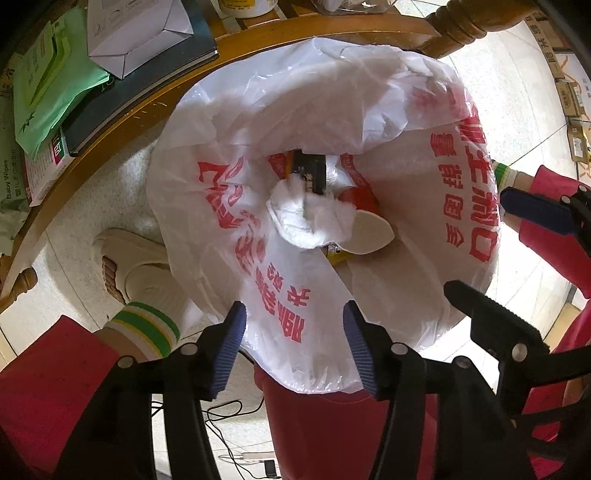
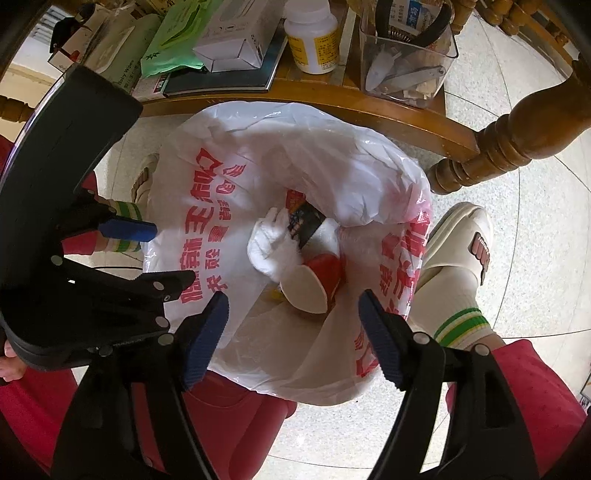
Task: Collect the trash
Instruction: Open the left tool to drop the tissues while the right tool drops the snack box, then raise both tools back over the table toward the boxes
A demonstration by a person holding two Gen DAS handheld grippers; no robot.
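A red bin (image 1: 332, 424) lined with a white plastic bag (image 1: 424, 177) printed with red characters stands on the floor below both grippers; it also shows in the right wrist view (image 2: 369, 173). Inside lie crumpled white tissue (image 1: 306, 218), a red paper cup (image 1: 365, 221) and a dark wrapper (image 1: 312, 170); the same tissue (image 2: 273, 243) and cup (image 2: 317, 280) show in the right wrist view. My left gripper (image 1: 293, 347) is open and empty above the bag's near rim. My right gripper (image 2: 291, 336) is open and empty above the bin, beside the left gripper (image 2: 147, 254).
A wooden table shelf (image 1: 147, 107) holds a white box (image 1: 136, 33), a green wipes pack (image 1: 48, 85) and books. A white bottle (image 2: 312, 37) and a clear organiser (image 2: 406, 55) stand on it. A turned table leg (image 2: 517, 136) and the person's slippered feet (image 2: 461, 251) flank the bin.
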